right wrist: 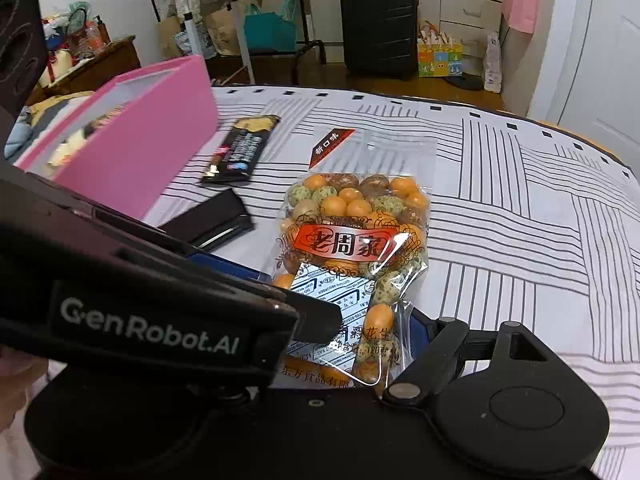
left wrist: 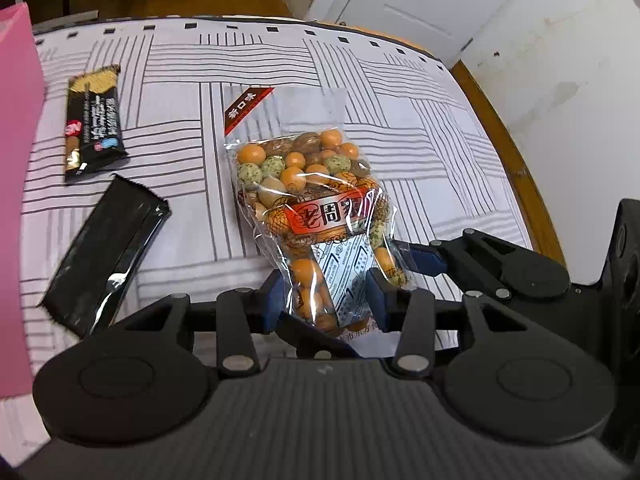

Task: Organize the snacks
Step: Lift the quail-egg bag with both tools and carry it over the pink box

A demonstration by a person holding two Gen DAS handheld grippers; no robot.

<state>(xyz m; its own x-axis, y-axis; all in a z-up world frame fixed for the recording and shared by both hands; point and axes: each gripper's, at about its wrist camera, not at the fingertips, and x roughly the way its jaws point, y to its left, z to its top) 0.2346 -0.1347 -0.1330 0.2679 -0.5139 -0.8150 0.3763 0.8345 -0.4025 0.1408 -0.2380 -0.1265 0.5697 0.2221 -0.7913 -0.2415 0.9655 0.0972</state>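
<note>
A clear bag of orange, green and brown coated peanuts (left wrist: 304,176) (right wrist: 352,208) with a red label lies lengthwise on the striped sheet. My left gripper (left wrist: 326,300) is shut on its near end, a blue pad on each side. My right gripper (right wrist: 320,332) comes in from the right. Its one visible blue pad (left wrist: 424,260) (right wrist: 420,328) presses on the bag's crumpled right edge. Its other finger is hidden behind the left gripper's black housing (right wrist: 148,332). A black biscuit packet (left wrist: 92,124) (right wrist: 240,152) and a plain black packet (left wrist: 108,256) (right wrist: 212,224) lie left of the bag.
An open pink box (right wrist: 140,152) (left wrist: 16,160) with items inside stands at the bed's left. The striped sheet (left wrist: 400,120) ends at a wooden bed edge (left wrist: 512,140) on the right. Beyond the bed are a black suitcase (right wrist: 378,24), bags and a white door (left wrist: 420,0).
</note>
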